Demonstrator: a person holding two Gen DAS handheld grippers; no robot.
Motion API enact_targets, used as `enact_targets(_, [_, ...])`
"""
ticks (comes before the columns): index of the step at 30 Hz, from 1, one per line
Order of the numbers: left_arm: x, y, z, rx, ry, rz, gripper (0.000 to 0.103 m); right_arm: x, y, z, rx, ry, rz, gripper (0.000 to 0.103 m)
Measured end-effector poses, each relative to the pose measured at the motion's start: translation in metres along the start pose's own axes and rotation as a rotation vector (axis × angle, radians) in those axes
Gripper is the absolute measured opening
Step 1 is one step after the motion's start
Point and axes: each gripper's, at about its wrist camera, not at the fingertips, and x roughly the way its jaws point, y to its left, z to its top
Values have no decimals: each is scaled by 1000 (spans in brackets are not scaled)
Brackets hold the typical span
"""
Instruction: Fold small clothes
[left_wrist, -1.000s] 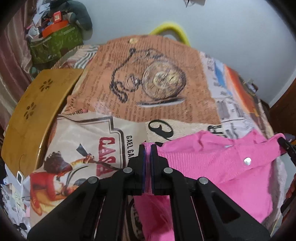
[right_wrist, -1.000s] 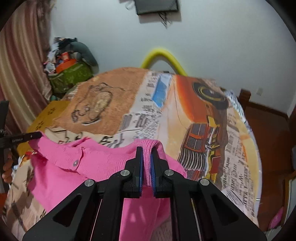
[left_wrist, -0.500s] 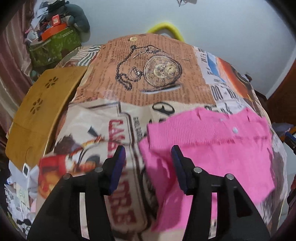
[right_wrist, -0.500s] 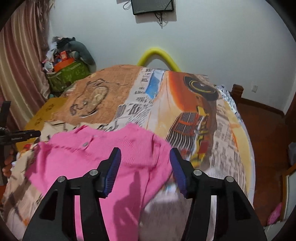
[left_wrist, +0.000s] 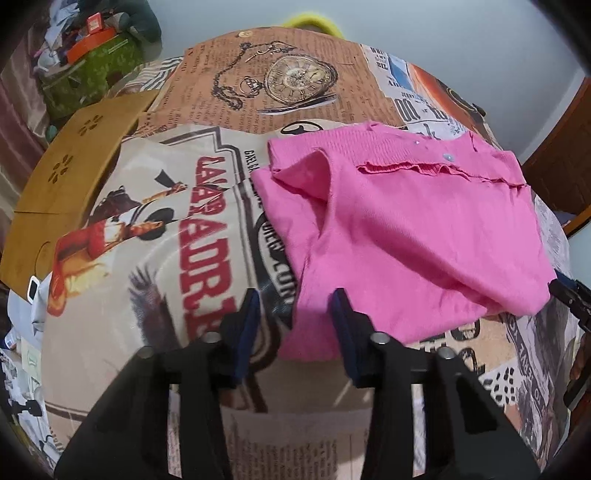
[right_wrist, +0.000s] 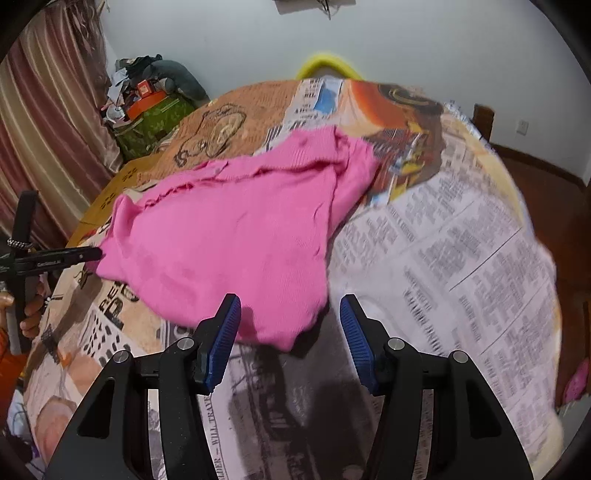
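Observation:
A small pink knit garment (left_wrist: 406, 229) with snap buttons lies folded over on the printed bedspread (left_wrist: 155, 229); it also shows in the right wrist view (right_wrist: 229, 236). My left gripper (left_wrist: 295, 314) is open and empty, just short of the garment's near left corner. My right gripper (right_wrist: 290, 317) is open and empty, just short of its near right corner. The left gripper's tip (right_wrist: 66, 254) shows at the garment's left edge in the right wrist view; the right gripper's tip (left_wrist: 569, 299) shows at the garment's right edge in the left wrist view.
The bed carries a cover with newspaper, pocket-watch and car prints. A wooden folding table (left_wrist: 74, 166) lies at the bed's left side. A green bag with clutter (right_wrist: 151, 122) stands by the curtain. Wood floor (right_wrist: 546, 192) lies to the right.
Both grippers were shut on the pink garment's top edge and held it up. They opened, let it drop flat onto the bed, and drew back toward the near edge.

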Motion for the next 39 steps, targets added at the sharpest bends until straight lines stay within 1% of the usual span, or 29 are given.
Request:
enact_targets(1, [3,-2,1,1,2,6,24,3,0,0,3,6,7,33])
enact_targets(2, [7,-3,3,3,6,7,20,6,1,0,8,11,13,27])
enact_targets(3, [9,-5,4,7,6,12,12,8,2,0,10,14,16,16])
enact_targets(4, [9,-6,4,11,2,17,10,9,2,0,12,15,18,9])
enact_targets(5, [7,-7,4,14,-8,27,8,9,3,0,9,15,22,9])
enact_targets(8, [-4,-10,1,26,-39,41,6,0,9,-4,-13,-12,14,8])
enact_targets(12, [-34,-6,-9,14,-84,0,6,-18,11,-5,-23,-51,15,7])
enact_targets(15, [-56,-2,-22,8,-101,-40,6,-34,15,-6,-31,-72,24,7])
enact_targets(18, [-72,0,-40,11,-93,-82,6,-45,22,-13,-45,-75,26,7])
enact_targets(20, [-78,1,-53,18,-85,-94,6,-48,26,-20,-48,-67,29,7])
enact_targets(23, [-84,4,-80,27,-72,-88,6,-51,30,-36,-46,-43,33,7])
enact_targets(26, [-80,11,-107,17,-21,-97,6,-52,34,-54,-51,-9,24,7])
enact_targets(27, [-78,13,-115,21,-7,-77,6,-51,35,-59,-52,2,20,7])
enact_targets(30, [-76,17,-136,50,16,15,6,-49,33,-74,-41,37,12,7])
enact_targets(31, [-76,19,-140,51,21,29,6,-47,32,-78,-36,49,10,7])
enact_targets(34, [-84,28,-146,42,11,51,6,-43,33,-83,-45,73,-22,7])
enact_targets(36, [-92,33,-142,30,-16,59,6,-41,33,-81,-46,90,-32,8])
enact_targets(38, [-101,35,-134,25,-43,59,6,-45,34,-76,-54,85,-54,10])
enact_targets(39, [-103,35,-128,24,-54,59,6,-47,35,-73,-61,82,-67,12])
